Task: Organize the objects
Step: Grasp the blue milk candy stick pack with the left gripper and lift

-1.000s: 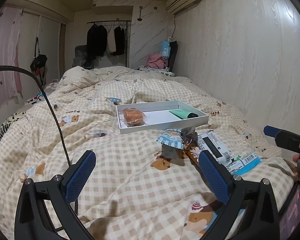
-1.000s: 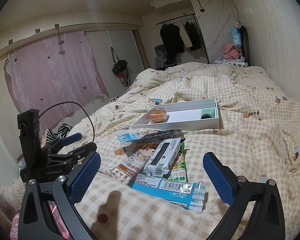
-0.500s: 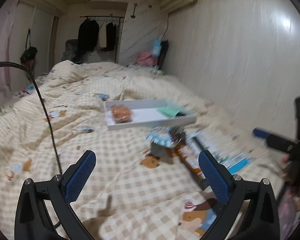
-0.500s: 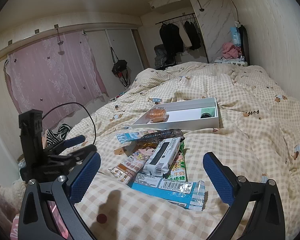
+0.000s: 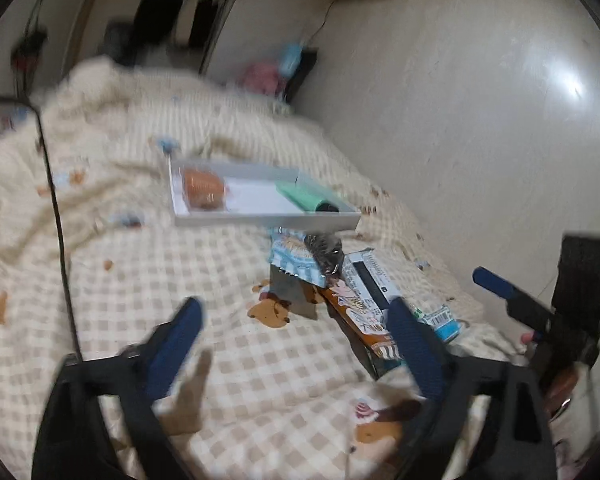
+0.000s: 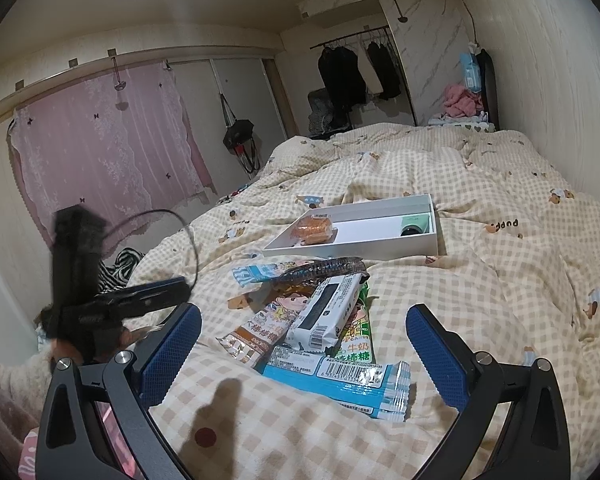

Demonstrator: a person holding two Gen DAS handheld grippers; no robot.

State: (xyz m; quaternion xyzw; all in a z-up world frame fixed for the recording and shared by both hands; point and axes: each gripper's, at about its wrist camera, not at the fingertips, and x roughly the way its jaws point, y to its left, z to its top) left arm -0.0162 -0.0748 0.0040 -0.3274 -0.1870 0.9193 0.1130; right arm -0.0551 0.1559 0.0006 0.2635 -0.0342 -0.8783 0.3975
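1. Since the earlier frame the left claw (image 5: 296,340) has swung toward the pile of snack packets (image 6: 320,320), and its view is now tilted and blurred. Its jaws have just been closing to a narrower gap, with nothing between them but the checked quilt (image 5: 228,280). The right claw (image 6: 302,344) has kept its place.
2. In the right wrist view, at far left, the left claw (image 6: 152,296) shows as a dark blurred shape with a black cable looping up from it, just beside the pile.
3. Right of it lies the pile itself, on the bed: a brown cartoon packet (image 6: 260,332), a white packet with a black panel (image 6: 328,312) lying on top, a green one (image 6: 356,340) under that, and a blue-and-white packet (image 6: 340,384) nearest the camera. A dark crinkled wrapper (image 6: 324,268) lies across the far edge.
4. Beyond the pile sits a white tray (image 6: 380,246), holding an orange wrapped snack (image 6: 314,228) at its left end and a green tube (image 6: 414,224) at its right.
5. The right claw stands wide with nothing held, its blue pads (image 6: 436,356) on either side of the near end of the pile without touching it.
6. In the left wrist view the right claw (image 5: 500,286) shows at far right, past the packets.
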